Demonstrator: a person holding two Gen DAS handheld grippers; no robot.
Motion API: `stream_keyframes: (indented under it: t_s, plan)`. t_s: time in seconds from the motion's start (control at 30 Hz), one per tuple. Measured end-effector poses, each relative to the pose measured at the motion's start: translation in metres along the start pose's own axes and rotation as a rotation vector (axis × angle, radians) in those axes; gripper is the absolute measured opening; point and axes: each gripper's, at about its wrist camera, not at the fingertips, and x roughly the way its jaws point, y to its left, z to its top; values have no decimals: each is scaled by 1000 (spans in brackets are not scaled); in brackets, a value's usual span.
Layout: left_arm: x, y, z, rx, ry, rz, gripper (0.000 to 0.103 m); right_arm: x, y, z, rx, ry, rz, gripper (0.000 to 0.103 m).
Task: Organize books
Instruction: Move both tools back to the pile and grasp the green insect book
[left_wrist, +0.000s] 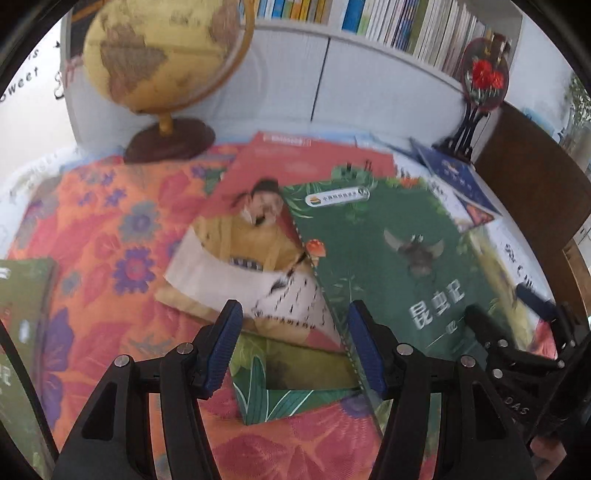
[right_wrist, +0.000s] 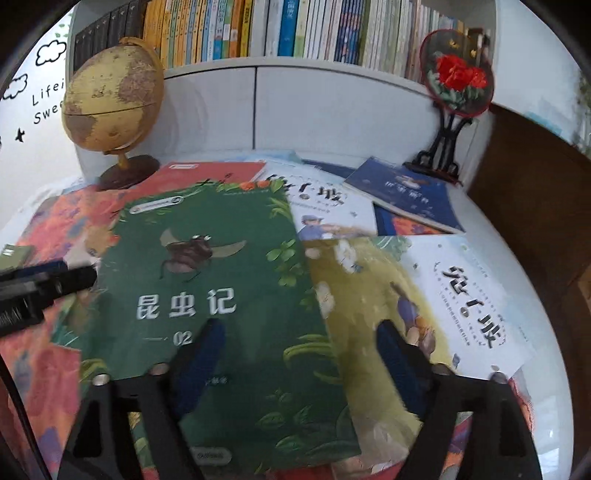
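Several books lie overlapping on a floral cloth. Topmost is a green insect book, partly covering a red book with a yellow-robed figure. Another green book pokes out under both. My left gripper hovers open over the red book's near corner, its pads touching nothing. My right gripper stands wide open above the green insect book's lower right part and grips nothing. White books and a blue book lie to the right.
A globe stands at the back left and a round fan ornament on a black stand at the back right. Behind them runs a white shelf full of upright books. One more green book lies at the far left.
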Motion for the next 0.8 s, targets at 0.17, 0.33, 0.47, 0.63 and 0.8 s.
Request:
stream_keyframes:
  t_s: [0.17,0.33,0.47,0.63,0.8]
  plan:
    - [2,5,-5,9,-52,20,79,4,-1,-2,5,11,4,103]
    - [2,3,-7,12,-63,20,79,16,-26,-6,125,52,169,103]
    - [3,5,-6,6,-64,15,80,16,-21,-5,106,60,130,103]
    - [2,4,-8,5,-69,18,81,16,-21,-5,107,58,143,103]
    - [2,4,-9,2,-69,13,82,16,-22,-4,106,59,144,103]
